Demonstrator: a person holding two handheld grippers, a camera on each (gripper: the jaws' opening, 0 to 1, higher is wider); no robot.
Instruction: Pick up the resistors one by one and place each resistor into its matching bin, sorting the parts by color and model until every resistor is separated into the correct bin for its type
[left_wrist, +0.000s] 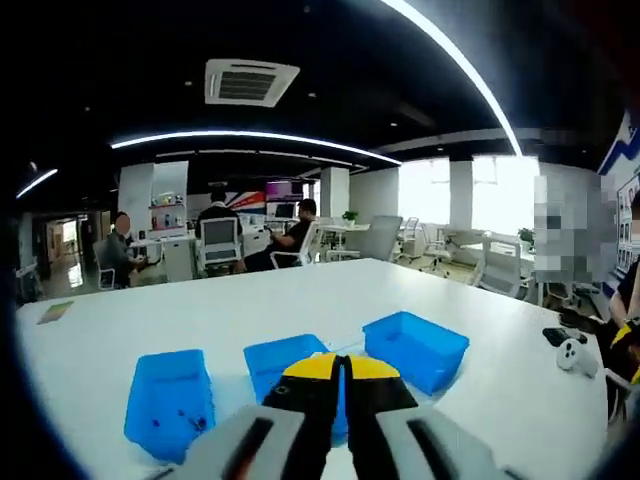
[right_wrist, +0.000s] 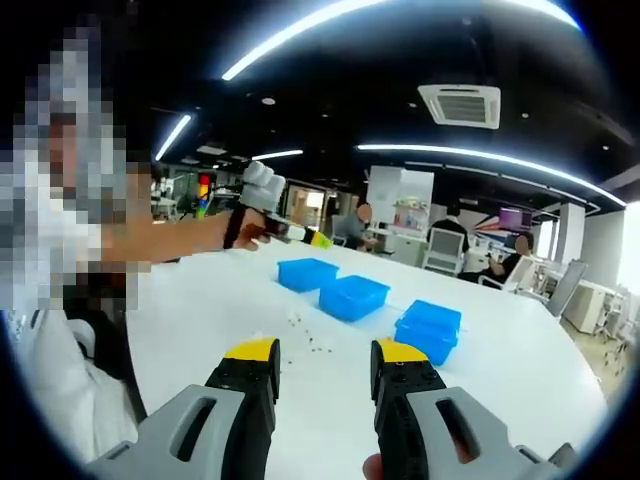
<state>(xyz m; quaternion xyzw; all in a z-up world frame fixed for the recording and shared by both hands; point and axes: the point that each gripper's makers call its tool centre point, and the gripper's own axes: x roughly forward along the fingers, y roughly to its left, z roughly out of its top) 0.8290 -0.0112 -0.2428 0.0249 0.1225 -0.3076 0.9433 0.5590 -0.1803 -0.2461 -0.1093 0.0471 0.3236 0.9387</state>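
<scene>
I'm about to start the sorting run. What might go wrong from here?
The resistors are tiny and scattered on the white table, so the open right tool may pinch several or miss. The three blue bins look identical, so a misdrop is plausible. The left tool is shut and raised.

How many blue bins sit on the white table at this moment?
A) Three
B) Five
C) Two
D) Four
A: the right gripper view shows three blue bins in a row on the white table, beyond the scattered resistors; the left gripper view shows three as well.
</scene>
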